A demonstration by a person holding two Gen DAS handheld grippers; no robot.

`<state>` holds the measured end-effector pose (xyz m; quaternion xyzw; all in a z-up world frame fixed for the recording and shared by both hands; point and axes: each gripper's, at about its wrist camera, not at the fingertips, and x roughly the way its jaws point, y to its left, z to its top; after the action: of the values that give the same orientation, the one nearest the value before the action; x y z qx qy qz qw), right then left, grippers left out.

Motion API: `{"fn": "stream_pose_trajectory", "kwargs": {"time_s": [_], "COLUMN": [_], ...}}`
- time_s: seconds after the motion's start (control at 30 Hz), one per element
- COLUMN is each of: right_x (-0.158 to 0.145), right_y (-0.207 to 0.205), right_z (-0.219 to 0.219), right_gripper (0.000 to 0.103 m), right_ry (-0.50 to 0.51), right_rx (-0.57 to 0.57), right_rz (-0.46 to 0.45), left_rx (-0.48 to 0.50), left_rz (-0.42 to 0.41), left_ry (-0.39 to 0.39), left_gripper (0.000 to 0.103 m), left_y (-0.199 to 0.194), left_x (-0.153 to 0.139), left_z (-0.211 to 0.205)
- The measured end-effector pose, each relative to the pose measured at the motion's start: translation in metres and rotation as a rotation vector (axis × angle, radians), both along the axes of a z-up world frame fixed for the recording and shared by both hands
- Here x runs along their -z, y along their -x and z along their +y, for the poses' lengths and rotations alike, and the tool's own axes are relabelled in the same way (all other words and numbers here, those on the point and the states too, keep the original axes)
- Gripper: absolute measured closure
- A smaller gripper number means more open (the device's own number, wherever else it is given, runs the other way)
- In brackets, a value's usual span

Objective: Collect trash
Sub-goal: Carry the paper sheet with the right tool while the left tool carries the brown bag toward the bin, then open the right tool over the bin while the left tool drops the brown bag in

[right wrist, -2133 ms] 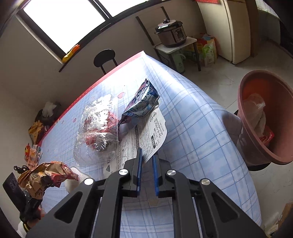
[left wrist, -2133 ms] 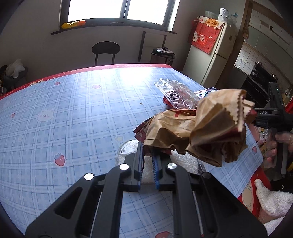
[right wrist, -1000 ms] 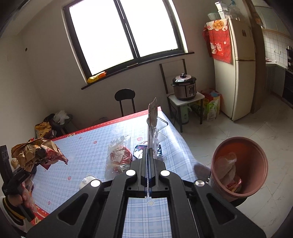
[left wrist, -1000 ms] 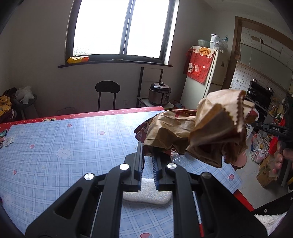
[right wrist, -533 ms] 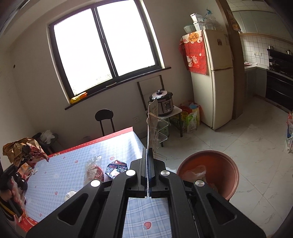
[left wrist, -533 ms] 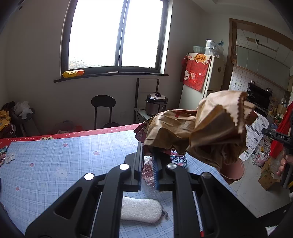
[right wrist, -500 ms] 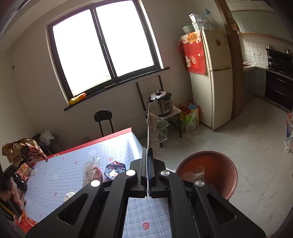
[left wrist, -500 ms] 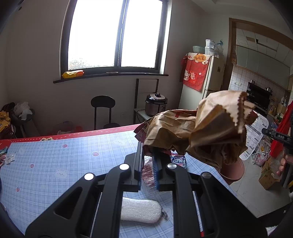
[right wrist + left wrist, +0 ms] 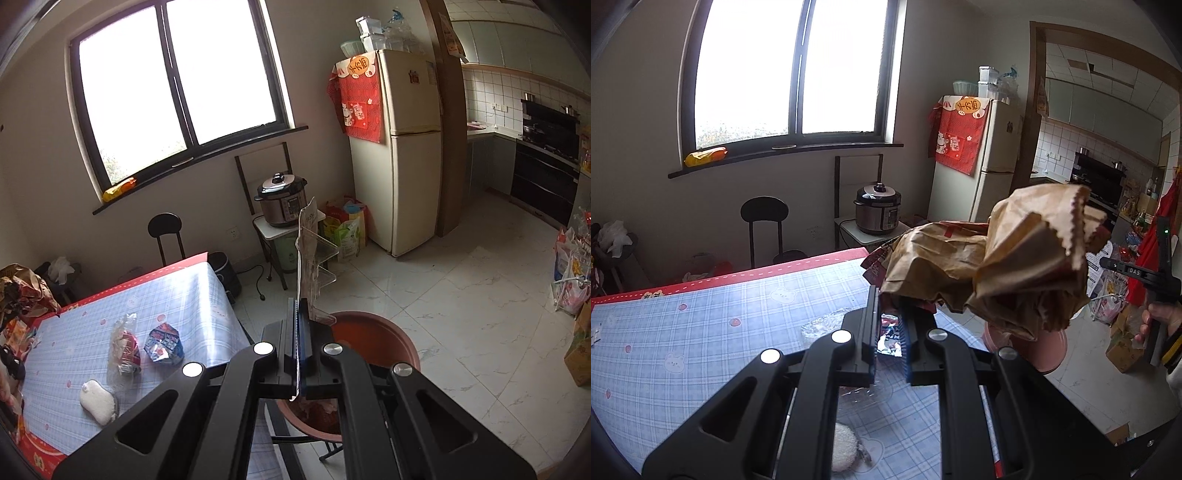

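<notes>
My left gripper (image 9: 889, 295) is shut on a crumpled brown paper bag (image 9: 990, 258) with red wrappers, held high above the blue checked table (image 9: 701, 332). The bag also shows at the left edge of the right wrist view (image 9: 22, 288). My right gripper (image 9: 299, 310) is shut on a printed paper sheet (image 9: 306, 240), seen edge-on, held over the brown-red trash bin (image 9: 373, 332) beside the table. On the table lie a clear plastic wrapper (image 9: 123, 347) and a blue snack packet (image 9: 164, 343).
A white sponge (image 9: 96, 400) lies near the table's front edge. A black chair (image 9: 165, 229), a pressure cooker on a stand (image 9: 282, 199), a fridge (image 9: 402, 155) and bags on the tiled floor (image 9: 570, 288) surround the table.
Both grippers have risen and swung toward the bin. The right gripper closed on the paper sheet and carried it off the table to above the bin.
</notes>
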<state>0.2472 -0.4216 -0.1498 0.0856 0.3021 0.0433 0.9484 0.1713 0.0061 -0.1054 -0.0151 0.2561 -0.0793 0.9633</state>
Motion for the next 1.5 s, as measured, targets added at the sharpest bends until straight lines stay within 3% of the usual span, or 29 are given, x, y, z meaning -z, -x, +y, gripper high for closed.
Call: {"fn": "stream_pose_trajectory", "kwargs": {"time_s": [0.4,0.53,0.6,0.67,0.77,1.13,1.5], "right_x": [0.032,0.025,0.021,0.017,0.01,0.002,0.014], "right_y": [-0.054,-0.05,-0.045,-0.04,-0.03,0.014,0.046], "right_z": [-0.033,-0.033,-0.031,-0.031,-0.034,-0.065,-0.105], "right_gripper": [0.096,0.048,0.038,0.019,0.005,0.005,0.005], "right_ry": [0.065,0.072,0.083,0.09,0.101,0.051,-0.001], "right_rx": [-0.009,-0.003,-0.001,0.008,0.025,0.126,0.215], "right_rz": [0.091,0.065,0.061,0.058,0.05,0.048,0.074], "left_rx": [0.024,0.05,0.068,0.089,0.125,0.263,0.395], "left_rz": [0.035,0.044,0.044,0.042,0.039,0.053,0.15], "left_ry": [-0.035,-0.04,-0.042,-0.042,-0.043,-0.053,-0.068], "left_gripper": [0.089,0.089,0.089,0.089,0.089,0.089,0.088], "left_y": [-0.023,-0.031,-0.035,-0.038,-0.044,-0.072,-0.127], "left_x": [0.01,0.013,0.013,0.013,0.014,0.02,0.043], "left_z": [-0.051,-0.063,-0.07,-0.078,-0.091,-0.148,-0.231]}}
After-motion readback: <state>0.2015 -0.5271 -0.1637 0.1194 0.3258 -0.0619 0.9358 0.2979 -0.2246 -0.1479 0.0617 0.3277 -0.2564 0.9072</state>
